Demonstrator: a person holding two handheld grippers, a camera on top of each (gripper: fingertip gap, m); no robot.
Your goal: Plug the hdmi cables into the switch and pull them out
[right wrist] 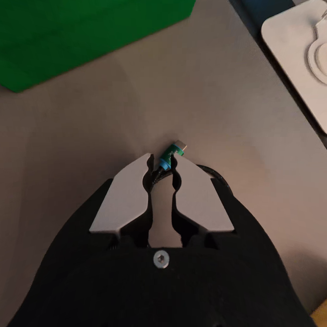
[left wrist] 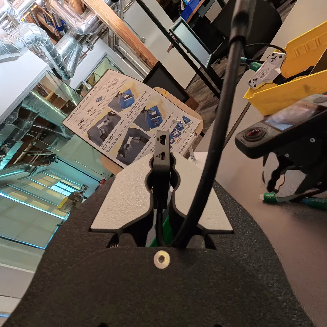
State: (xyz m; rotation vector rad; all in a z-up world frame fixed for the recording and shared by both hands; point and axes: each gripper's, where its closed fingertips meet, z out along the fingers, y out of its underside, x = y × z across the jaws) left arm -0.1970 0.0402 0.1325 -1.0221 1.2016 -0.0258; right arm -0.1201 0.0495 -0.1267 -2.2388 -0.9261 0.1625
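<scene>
My left gripper (left wrist: 161,156) is shut on a slim black switch (left wrist: 161,141), held up in the air with its port end pointing away from me; two ports show. Its thin black lead (left wrist: 160,224) runs back between the fingers. A thick black cable (left wrist: 224,106) arcs past on the right. My right gripper (right wrist: 162,155) is low over the grey table (right wrist: 106,132), its jaws narrowly apart and closed around a green-taped plug (right wrist: 174,150) with a blue collar and a bare metal tip. That gripper (left wrist: 273,180) and the plug (left wrist: 269,197) also show at the right of the left wrist view.
A yellow bin (left wrist: 283,99) at the far right holds a white hub (left wrist: 265,70). A printed instruction sheet (left wrist: 132,120) stands on a wooden board behind the switch. A green bin (right wrist: 70,39) and a white stand base (right wrist: 292,62) sit on the table. Another blue-green plug (left wrist: 315,203) lies nearby. About 25 centimeters separates my left fingertips from my right.
</scene>
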